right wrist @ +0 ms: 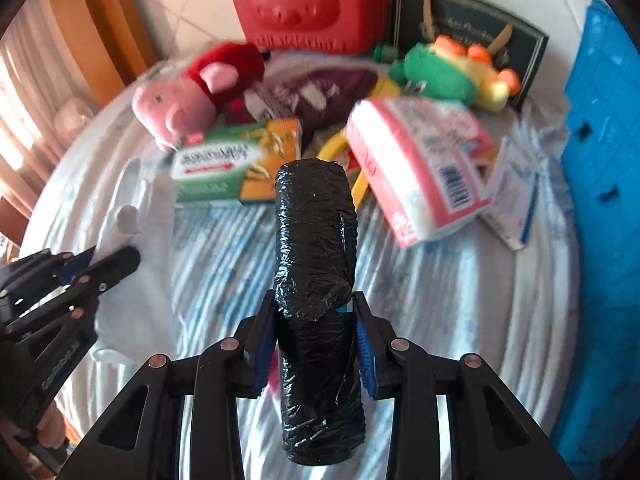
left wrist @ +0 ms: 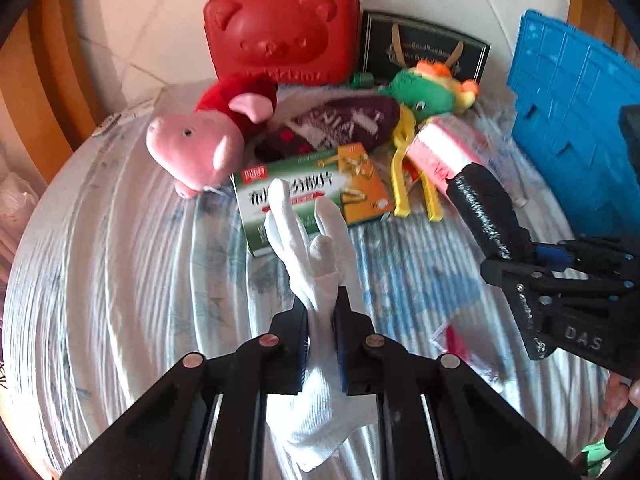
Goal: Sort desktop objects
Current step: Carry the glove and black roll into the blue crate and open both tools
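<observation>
Both grippers are mid-carry. The left gripper (left wrist: 320, 344) has its jaws clamped on a white glove (left wrist: 308, 248), fingers pointing up; the right gripper (right wrist: 316, 344) has its jaws clamped around a black roll of bags (right wrist: 314, 280), held clear of the bench (left wrist: 120, 280). Each item probably still needs a destination, likely the blue crate (right wrist: 600, 200) at the right edge, so the next move calls for a carry across without brushing the pile. Far across the round, plastic-covered bench lie a pink pig toy (left wrist: 192, 148), a green box (left wrist: 304, 196), a pink packet (right wrist: 416, 168), a green dragon toy (left wrist: 428, 88) and a red case (left wrist: 280, 36). Tiled wall behind
</observation>
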